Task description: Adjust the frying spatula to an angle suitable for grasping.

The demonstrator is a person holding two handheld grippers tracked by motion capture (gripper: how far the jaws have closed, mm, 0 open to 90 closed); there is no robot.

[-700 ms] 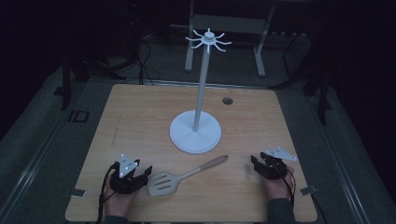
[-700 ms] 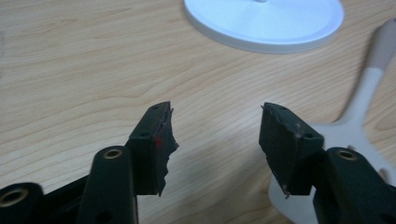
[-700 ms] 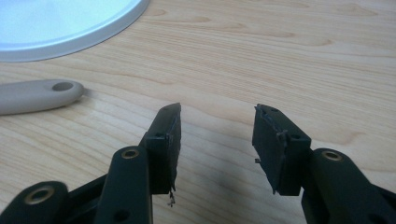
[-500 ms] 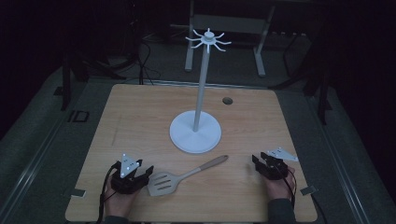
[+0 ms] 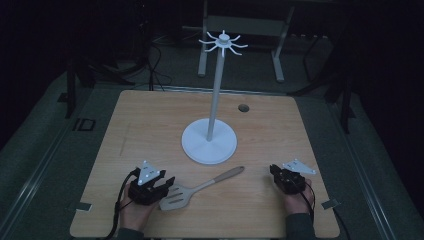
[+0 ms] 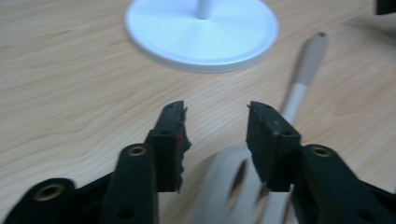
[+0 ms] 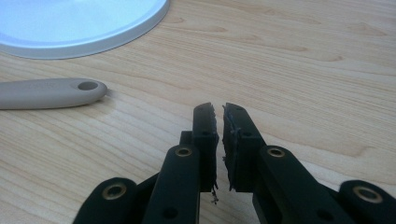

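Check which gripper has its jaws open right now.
The left gripper: its jaws stand apart over the slotted head of the spatula. The right gripper has its jaws closed on nothing.

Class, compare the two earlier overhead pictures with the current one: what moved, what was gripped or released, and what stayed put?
Nothing visibly changed. The left gripper is open beside the spatula head, the right gripper shut on nothing, and the white stand in place.

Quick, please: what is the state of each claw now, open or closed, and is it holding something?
Left claw: open, holding nothing, over the head of the spatula.
Right claw: closed, holding nothing, over the table.
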